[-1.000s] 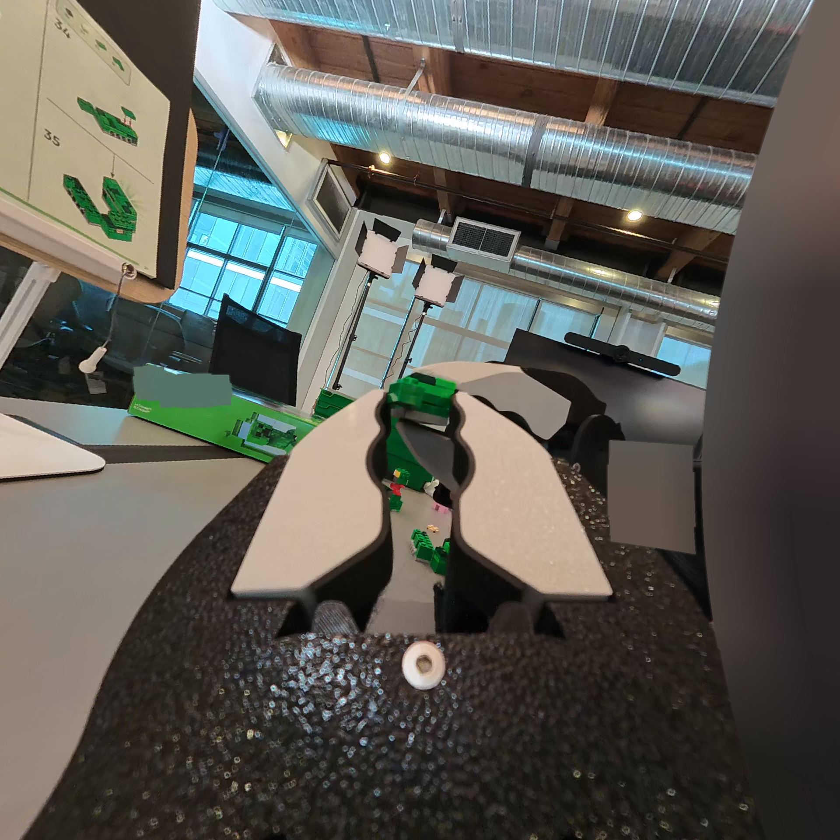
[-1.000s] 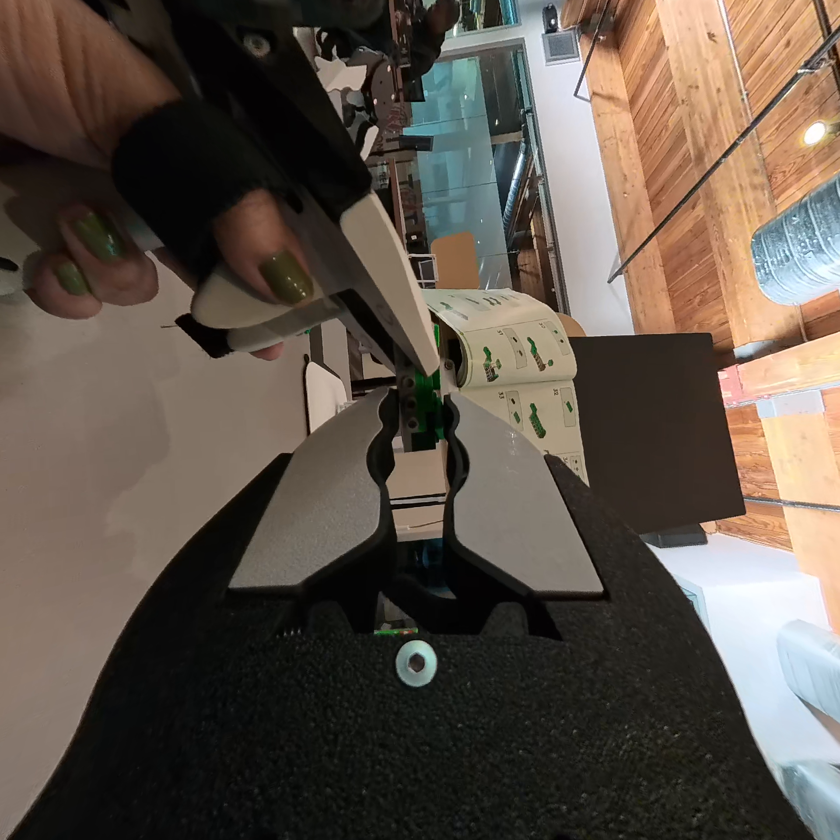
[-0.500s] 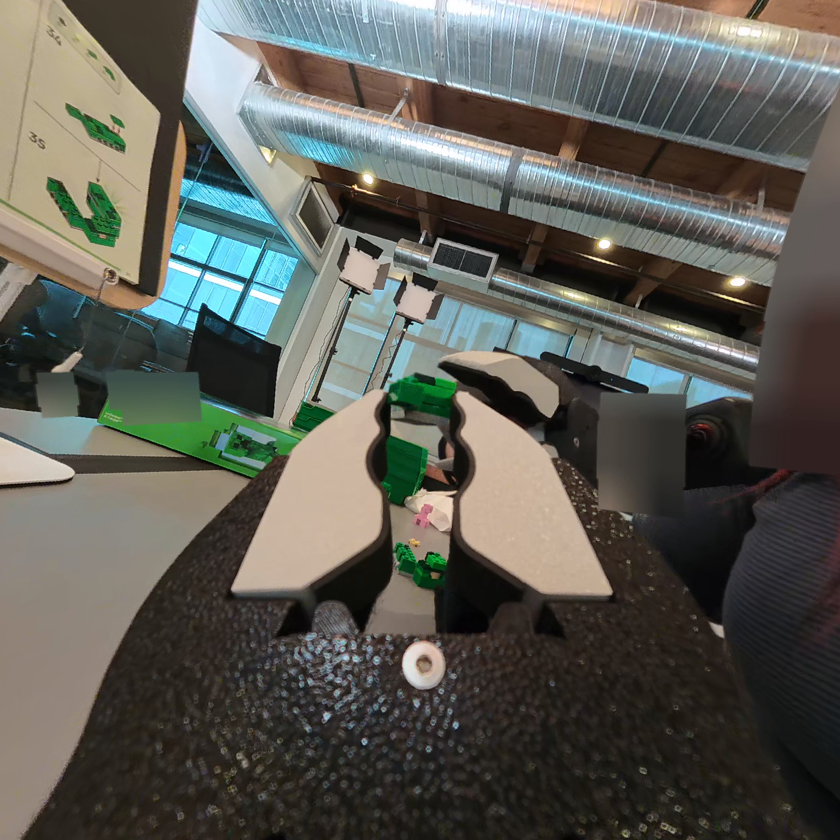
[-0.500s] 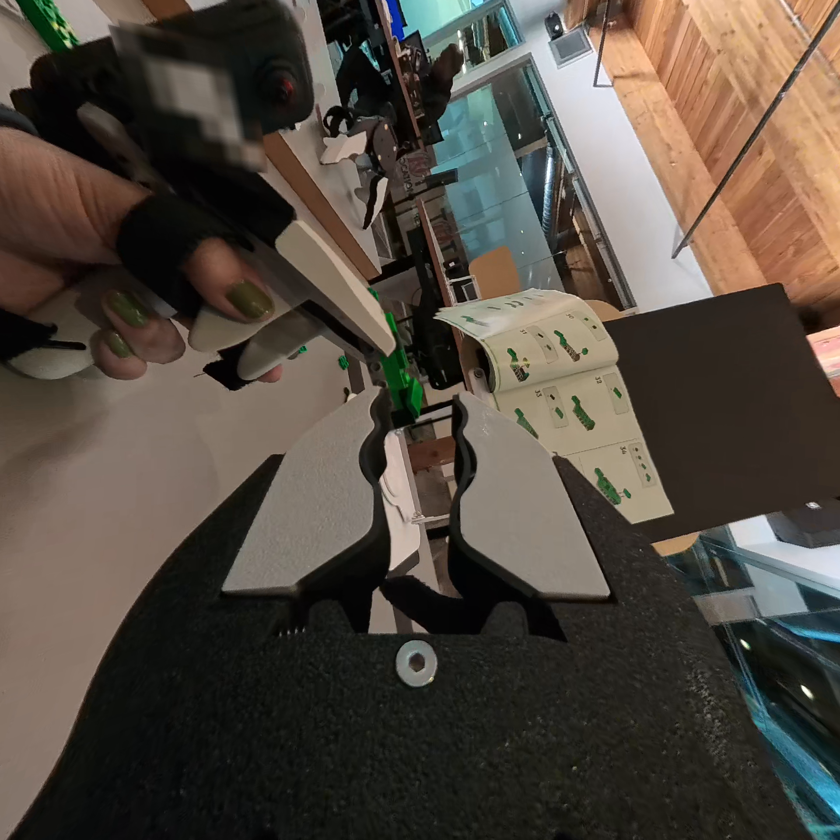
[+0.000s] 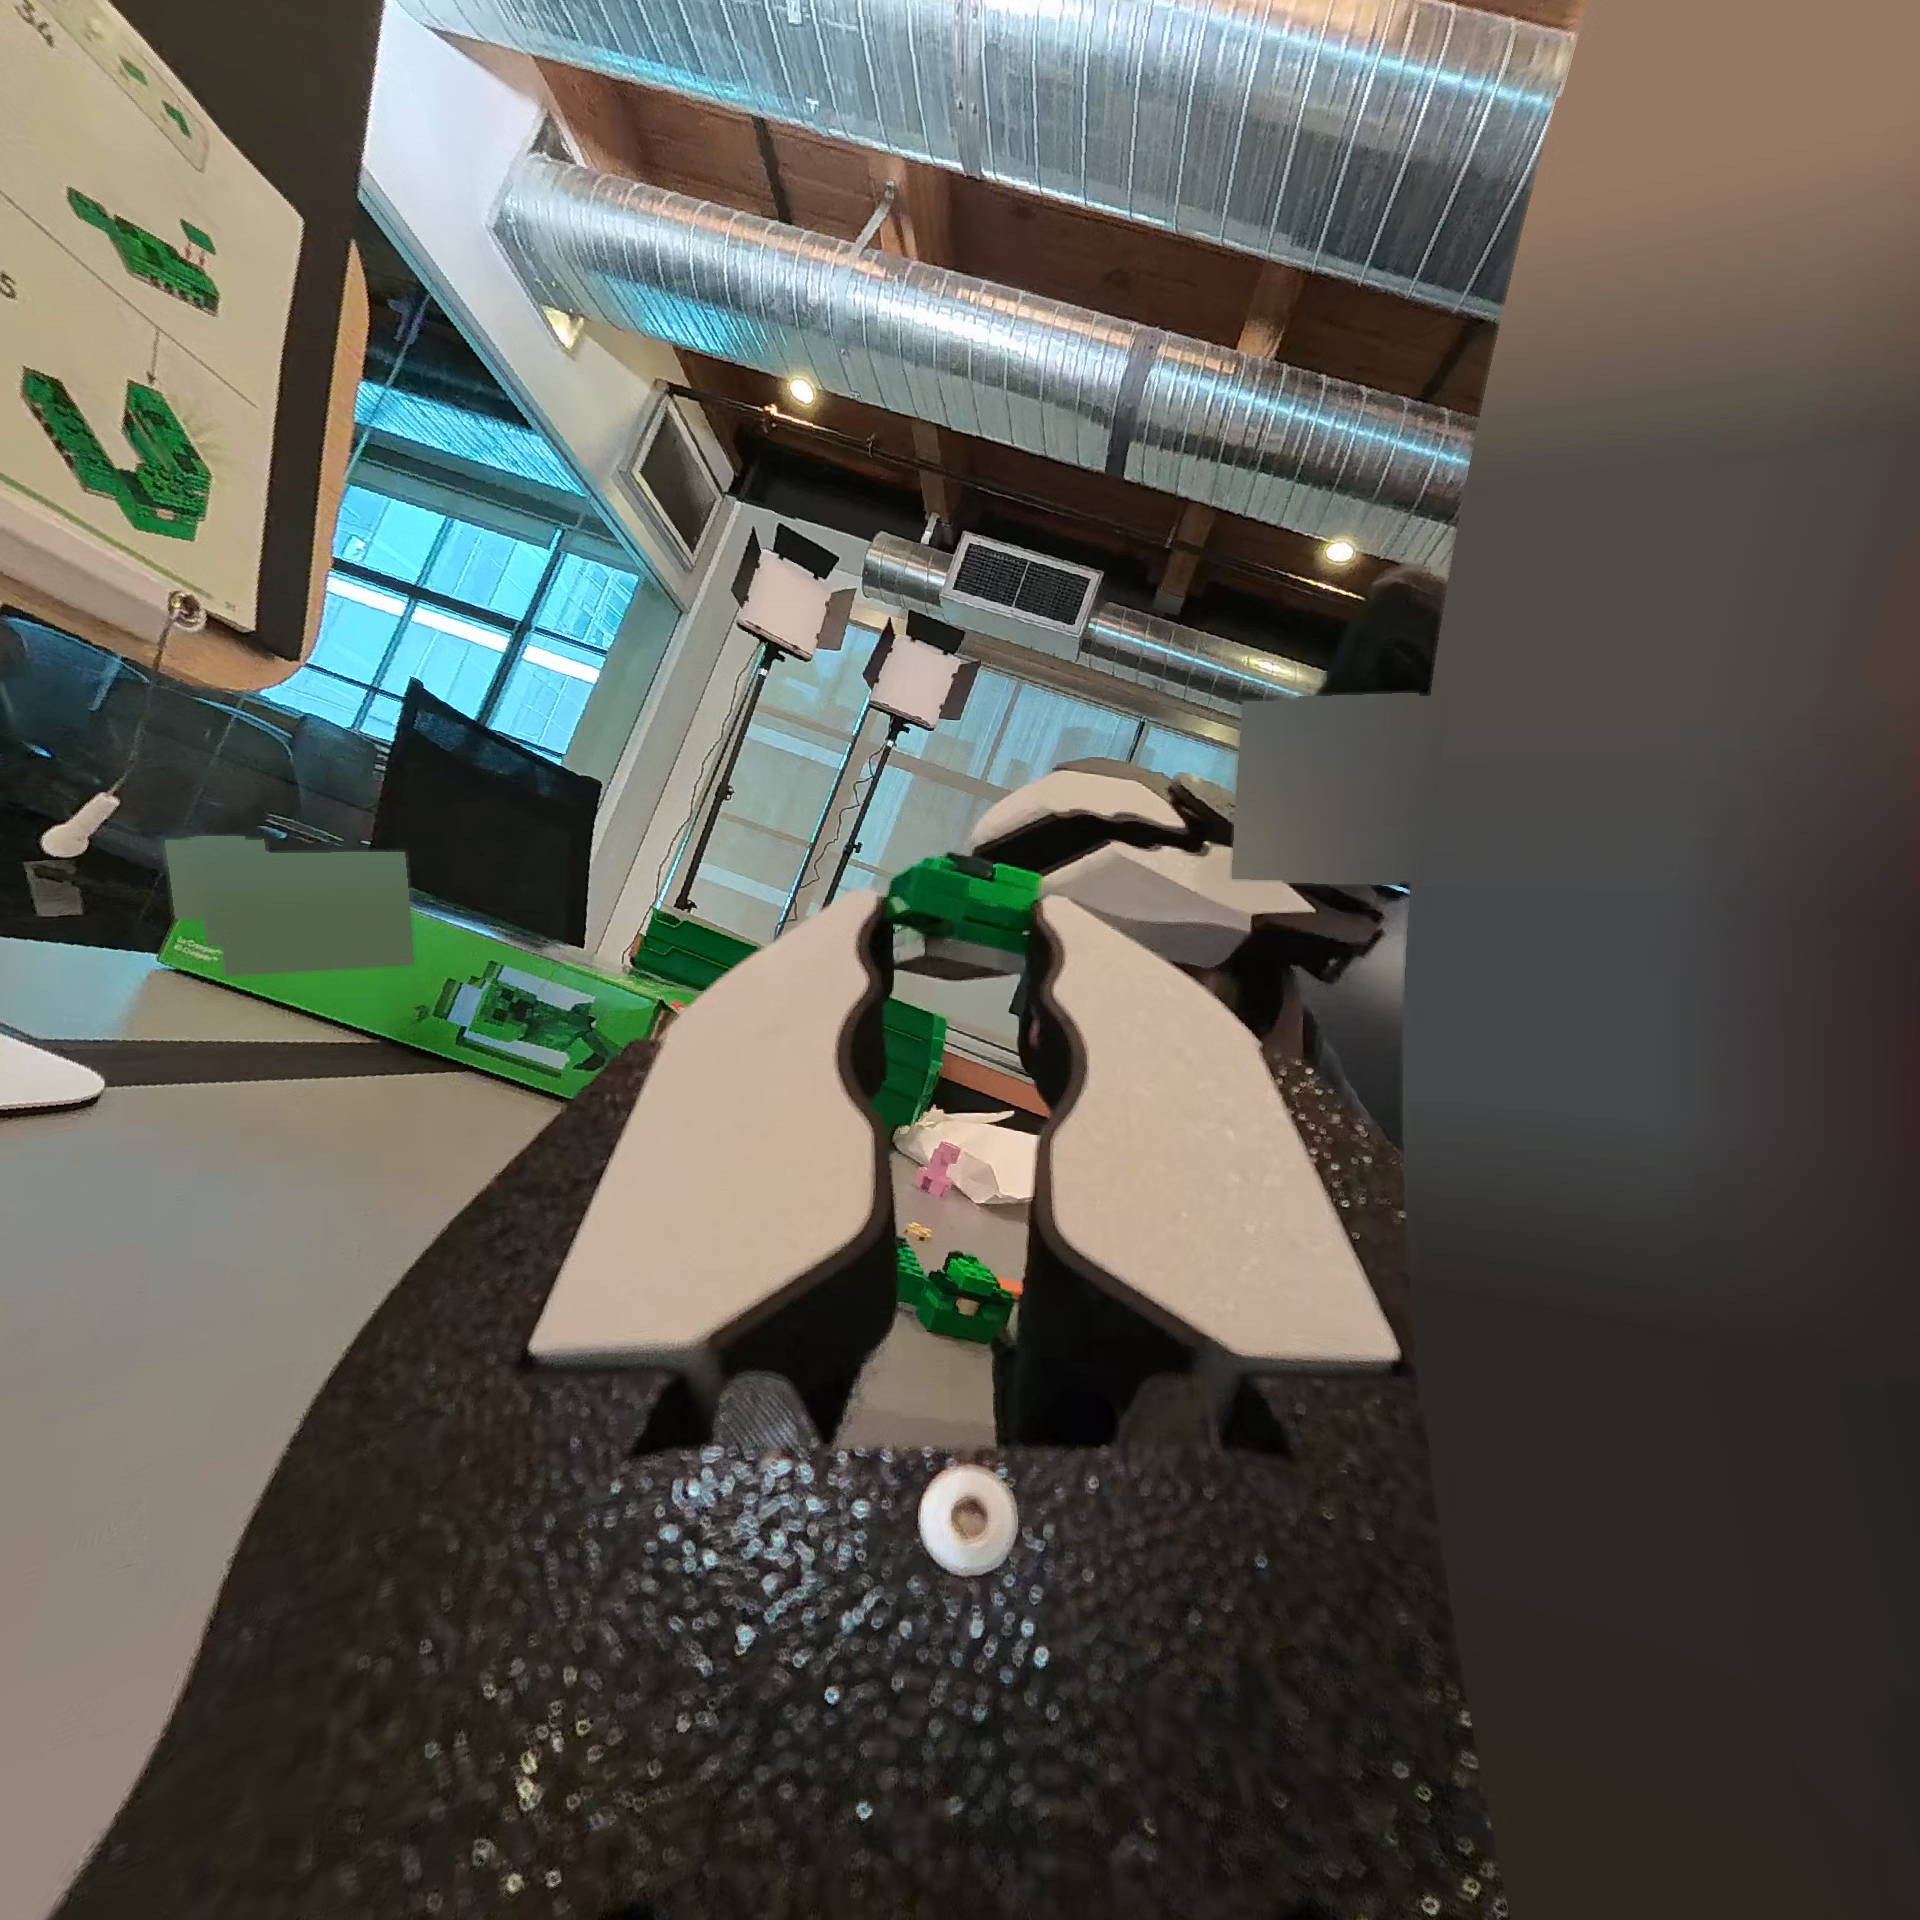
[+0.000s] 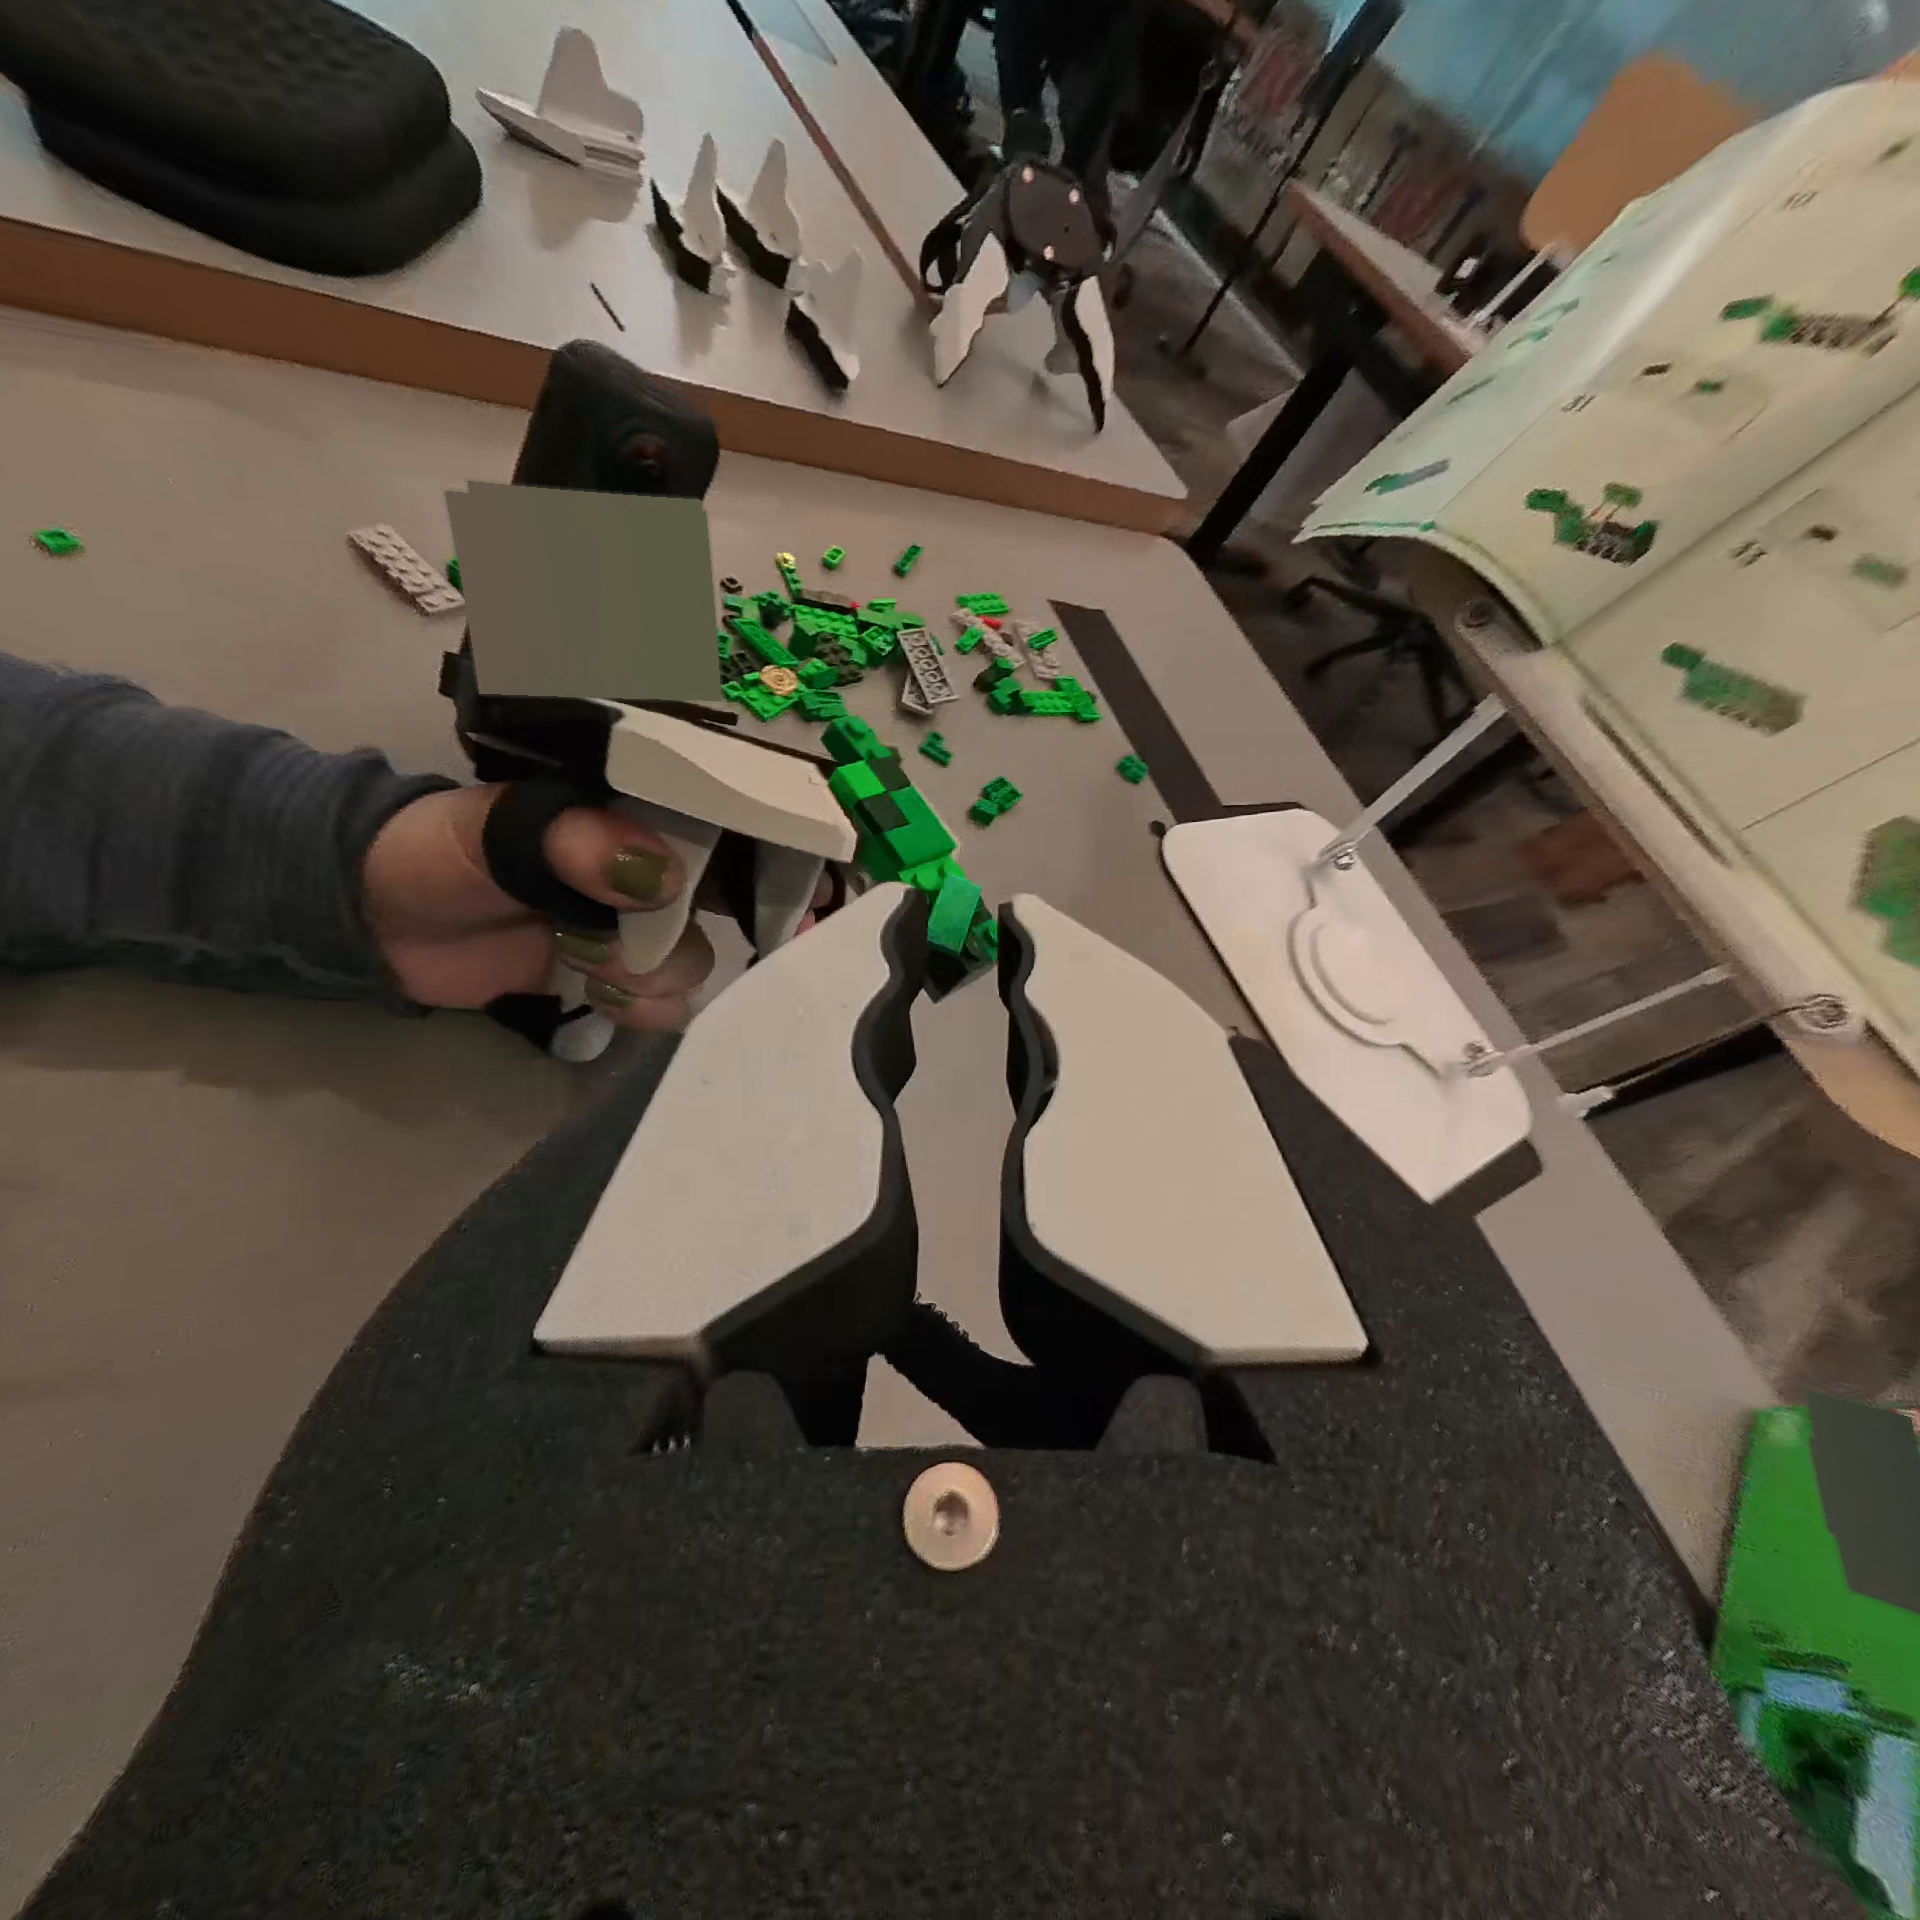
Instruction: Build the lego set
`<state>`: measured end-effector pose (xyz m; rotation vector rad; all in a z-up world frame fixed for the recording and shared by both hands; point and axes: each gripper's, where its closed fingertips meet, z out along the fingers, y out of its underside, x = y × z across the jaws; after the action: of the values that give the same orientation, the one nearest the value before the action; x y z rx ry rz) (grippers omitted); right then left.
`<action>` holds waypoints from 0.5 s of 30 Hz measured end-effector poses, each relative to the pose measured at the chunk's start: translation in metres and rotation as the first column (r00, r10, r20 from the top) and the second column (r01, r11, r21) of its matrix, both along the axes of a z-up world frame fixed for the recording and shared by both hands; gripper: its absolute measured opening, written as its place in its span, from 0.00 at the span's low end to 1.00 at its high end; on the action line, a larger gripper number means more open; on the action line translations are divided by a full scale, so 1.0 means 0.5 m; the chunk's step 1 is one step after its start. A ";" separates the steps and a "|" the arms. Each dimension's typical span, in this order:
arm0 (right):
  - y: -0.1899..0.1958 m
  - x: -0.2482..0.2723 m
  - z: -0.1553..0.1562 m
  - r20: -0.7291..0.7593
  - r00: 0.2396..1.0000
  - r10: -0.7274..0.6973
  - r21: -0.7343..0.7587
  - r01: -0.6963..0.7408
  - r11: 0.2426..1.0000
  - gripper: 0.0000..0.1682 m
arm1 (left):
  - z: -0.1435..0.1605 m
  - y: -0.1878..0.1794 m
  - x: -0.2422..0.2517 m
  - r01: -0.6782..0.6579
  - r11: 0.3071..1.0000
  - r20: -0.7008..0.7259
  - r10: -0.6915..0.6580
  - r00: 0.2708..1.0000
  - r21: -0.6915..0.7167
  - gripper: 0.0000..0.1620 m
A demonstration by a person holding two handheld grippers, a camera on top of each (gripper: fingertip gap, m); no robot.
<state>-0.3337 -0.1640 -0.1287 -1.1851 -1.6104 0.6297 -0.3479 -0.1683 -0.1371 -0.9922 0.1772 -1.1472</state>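
Observation:
A green lego assembly with dark patches (image 6: pixel 894 821) is held in the air over the grey table (image 6: pixel 208 1195). My left gripper (image 5: pixel 958 914) is shut on it; in the left wrist view the assembly (image 5: pixel 961 896) sits across its tips. In the right wrist view a hand holds the left gripper (image 6: pixel 727 779) at the left. My right gripper (image 6: pixel 953 914) has its tips closed around the lower end of the assembly. It also shows in the left wrist view (image 5: pixel 1122 862), just beyond the assembly.
A pile of loose green and grey bricks (image 6: pixel 831 644) lies on the table. The instruction booklet (image 6: pixel 1662 520) hangs on a stand with a white base (image 6: pixel 1340 997). A green box (image 5: pixel 499 997), small green builds (image 5: pixel 961 1299) and a white bag (image 5: pixel 977 1153) lie ahead. Less than 4 cm separates the two grippers' tips.
The right gripper came off the assembly, swung to look down on the table, then closed its tips around the assembly's end. The left gripper kept its hold.

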 end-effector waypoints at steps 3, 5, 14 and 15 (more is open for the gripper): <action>-0.001 -0.002 -0.012 0.049 0.999 0.015 -0.018 -0.014 1.000 0.07 | 0.004 -0.002 0.008 0.014 1.000 -0.010 -0.014 1.000 0.005 0.15; -0.001 -0.003 -0.022 0.082 0.996 0.018 -0.012 -0.017 1.000 0.07 | 0.009 -0.004 0.014 0.025 1.000 -0.017 -0.025 1.000 0.008 0.15; -0.017 0.009 -0.020 0.145 0.981 0.129 0.020 -0.134 0.991 0.05 | 0.020 -0.005 0.031 0.092 0.996 -0.017 -0.092 0.996 0.007 0.15; -0.017 0.010 -0.018 0.149 0.978 0.143 0.026 -0.149 0.989 0.05 | 0.012 -0.011 0.035 0.118 0.993 -0.014 -0.118 0.993 0.007 0.15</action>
<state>-0.3285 -0.1728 -0.1379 -1.1146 -1.8391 0.6144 -0.3306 -0.1740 -0.1312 -0.9935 0.2537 -1.2465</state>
